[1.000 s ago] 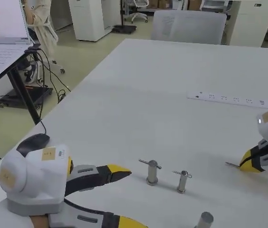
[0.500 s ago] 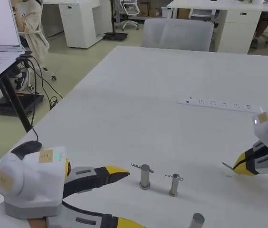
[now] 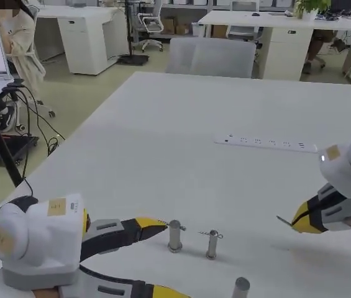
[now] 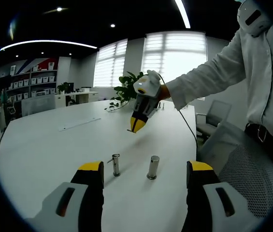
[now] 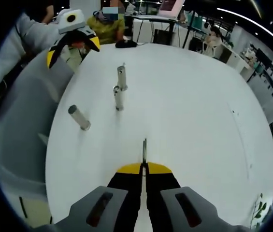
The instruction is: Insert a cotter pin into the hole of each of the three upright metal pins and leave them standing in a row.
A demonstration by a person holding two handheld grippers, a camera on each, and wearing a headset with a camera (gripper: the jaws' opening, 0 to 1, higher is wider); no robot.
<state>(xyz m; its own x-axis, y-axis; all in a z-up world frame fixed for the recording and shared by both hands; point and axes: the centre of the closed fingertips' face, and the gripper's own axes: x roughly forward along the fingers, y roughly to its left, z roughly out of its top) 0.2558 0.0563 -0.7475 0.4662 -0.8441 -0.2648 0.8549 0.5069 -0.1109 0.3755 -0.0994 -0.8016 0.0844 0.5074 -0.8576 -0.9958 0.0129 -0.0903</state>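
- pins stand upright in a row on the bench (image 3: 163,136), near its front edge. the far pin (image 3: 174,236) and the middle pin (image 3: 212,244) each carry a cotter pin (image 3: 215,235) through the hole. the near pin (image 3: 241,288) looks bare.
- right hand-held gripper (image 3: 294,221) is clenched on the last cotter pin (image 5: 144,147). it grips one end, so the free end sticks out ahead of the jaws, ready to thread, i judge.
- it hovers over the bench, well apart from the near pin, so the approach is not yet made.
- left hand-held gripper (image 3: 166,257) is released, jaws wide, low and just beside the row. it is probably placed there to steady the near pin against tipping during insertion.
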